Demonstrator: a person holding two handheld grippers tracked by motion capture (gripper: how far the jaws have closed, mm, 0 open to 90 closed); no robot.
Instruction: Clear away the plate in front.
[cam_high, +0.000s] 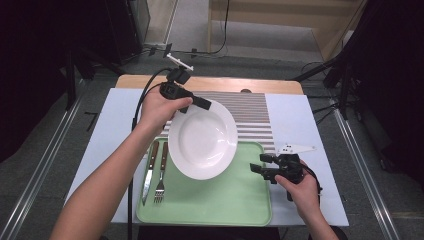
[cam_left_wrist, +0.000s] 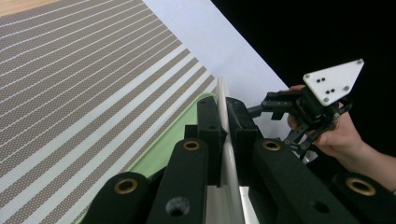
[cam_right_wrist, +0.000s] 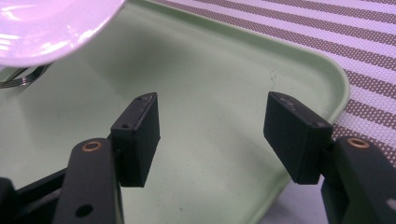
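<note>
A person's left hand-held gripper (cam_high: 202, 103) clamps the far rim of a round white ceramic plate (cam_high: 202, 140), its black jaws pinched narrow on the thin edge, holding the plate tilted above the pale green plastic tray (cam_high: 220, 200) on the counter (cam_high: 300, 125). The plate hangs over the tray's far-left part, overlapping the brown-and-white striped placemat (cam_high: 255, 112) behind the tray. A wood-handled knife (cam_high: 148, 172) and a wood-handled fork (cam_high: 161, 172) lie side by side on the tray's left edge, just left of the plate. The right hand-held gripper (cam_high: 259, 167) hovers at the tray's right rim, jaws spread wide and gripping nothing.
</note>
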